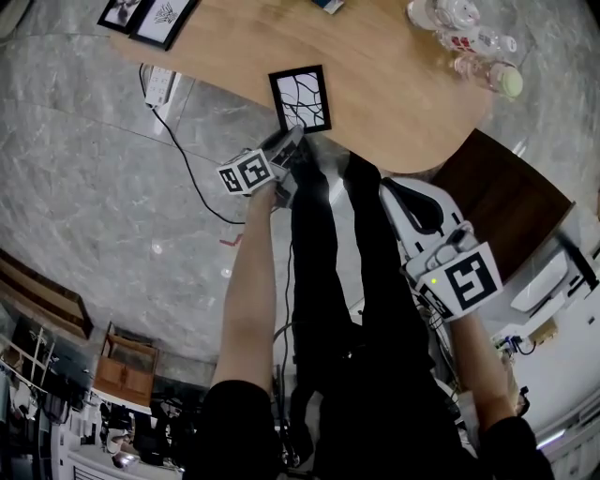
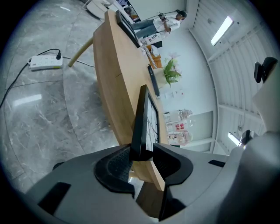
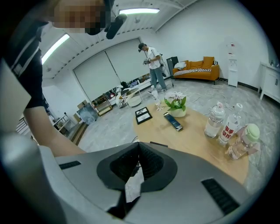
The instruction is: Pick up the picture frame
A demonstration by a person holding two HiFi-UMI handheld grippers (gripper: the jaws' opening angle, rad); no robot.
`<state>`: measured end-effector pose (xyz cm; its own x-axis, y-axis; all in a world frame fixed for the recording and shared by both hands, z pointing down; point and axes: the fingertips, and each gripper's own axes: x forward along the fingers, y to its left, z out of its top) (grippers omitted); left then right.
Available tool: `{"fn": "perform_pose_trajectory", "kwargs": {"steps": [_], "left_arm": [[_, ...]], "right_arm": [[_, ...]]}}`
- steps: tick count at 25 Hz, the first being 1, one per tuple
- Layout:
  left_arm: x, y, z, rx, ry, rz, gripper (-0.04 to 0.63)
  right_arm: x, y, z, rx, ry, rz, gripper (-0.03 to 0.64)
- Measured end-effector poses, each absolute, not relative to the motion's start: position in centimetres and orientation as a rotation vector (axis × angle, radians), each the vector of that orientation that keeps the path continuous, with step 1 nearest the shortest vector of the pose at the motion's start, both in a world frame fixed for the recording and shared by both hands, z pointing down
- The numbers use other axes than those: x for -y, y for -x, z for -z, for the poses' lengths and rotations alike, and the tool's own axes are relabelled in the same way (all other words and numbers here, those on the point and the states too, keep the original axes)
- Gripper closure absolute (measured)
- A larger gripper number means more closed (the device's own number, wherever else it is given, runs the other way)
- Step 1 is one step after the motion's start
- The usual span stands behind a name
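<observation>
A black picture frame [image 1: 300,97] with a white, black-lined picture lies at the near edge of the wooden table [image 1: 384,94]. My left gripper [image 1: 293,142] reaches it from below the table edge. In the left gripper view the frame [image 2: 141,124] is seen edge-on, its near corner between the two pads, and my left gripper [image 2: 142,153] is shut on it. My right gripper [image 1: 392,190] hangs off to the right in front of the person's dark legs, away from the frame. Its jaws meet in the right gripper view [image 3: 139,153] with nothing between them.
Several bottles [image 1: 469,37] stand at the table's far right, and two more frames [image 1: 150,14] lie at its far left. A white power strip [image 1: 157,86] with a black cable lies on the marble floor. A dark wooden piece [image 1: 506,197] stands right of the table.
</observation>
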<state>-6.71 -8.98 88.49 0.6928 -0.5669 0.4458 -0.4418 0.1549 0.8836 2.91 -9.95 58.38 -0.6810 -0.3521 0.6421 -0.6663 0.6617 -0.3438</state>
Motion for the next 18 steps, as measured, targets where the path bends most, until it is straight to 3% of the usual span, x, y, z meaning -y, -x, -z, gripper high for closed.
{"fn": "perform_pose_trajectory", "kwargs": {"steps": [18], "left_arm": [[7.7,6.6,-84.0,0.818,-1.436,0.146,0.518]], "right_arm": [[10.0,-3.3,-53.7,2.369,-0.839,-0.725,0.603]]}}
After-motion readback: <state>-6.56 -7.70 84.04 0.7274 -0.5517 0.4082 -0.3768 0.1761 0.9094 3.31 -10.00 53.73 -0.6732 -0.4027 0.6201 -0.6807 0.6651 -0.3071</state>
